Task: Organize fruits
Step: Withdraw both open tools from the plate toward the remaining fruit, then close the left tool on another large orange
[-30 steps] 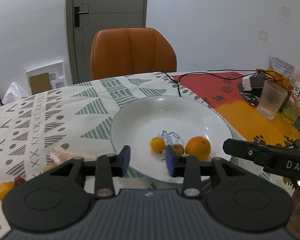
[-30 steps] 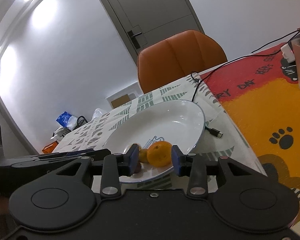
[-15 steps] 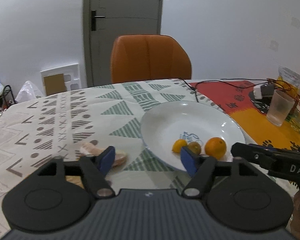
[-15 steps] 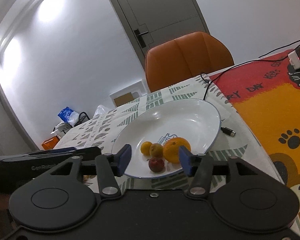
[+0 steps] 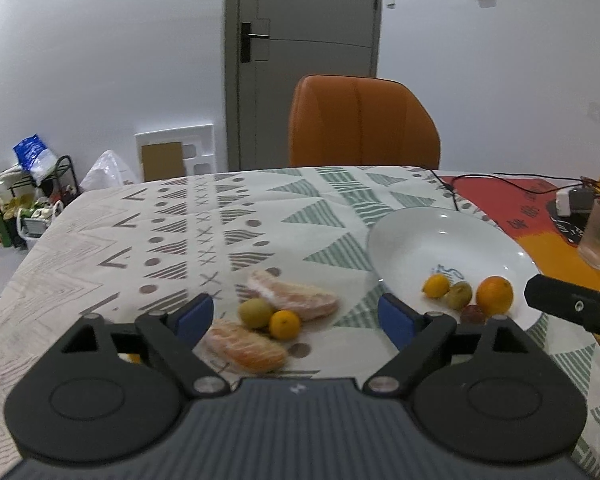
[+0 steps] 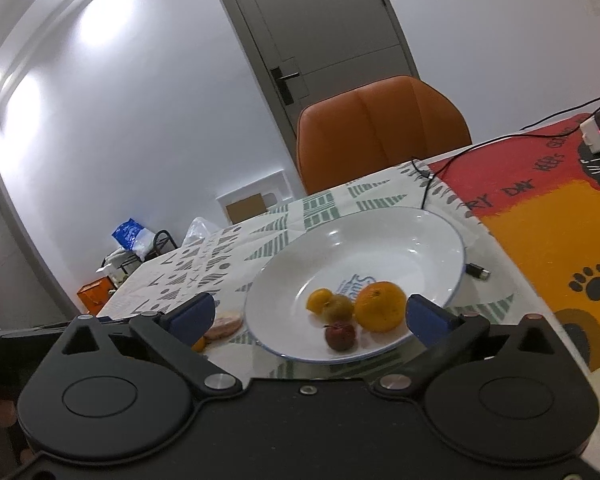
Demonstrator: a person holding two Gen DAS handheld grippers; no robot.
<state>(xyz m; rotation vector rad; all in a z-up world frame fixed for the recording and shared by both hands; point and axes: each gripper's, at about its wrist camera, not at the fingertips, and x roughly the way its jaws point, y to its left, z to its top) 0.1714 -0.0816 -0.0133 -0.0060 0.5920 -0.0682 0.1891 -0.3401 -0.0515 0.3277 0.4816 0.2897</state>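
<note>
On the worktop [image 5: 100,248], the left gripper [image 5: 296,316] has just spread its jaws, empty, around a loose cluster: two peeled citrus segments [image 5: 292,298], a green fruit [image 5: 255,312] and a small orange fruit [image 5: 285,324]. This looks like the approach for another pick; closing on one piece comes next. Rightward, the plate [image 6: 420,240] holds four fruits; the right gripper [image 6: 308,316] has also just opened, holding nothing.
</note>
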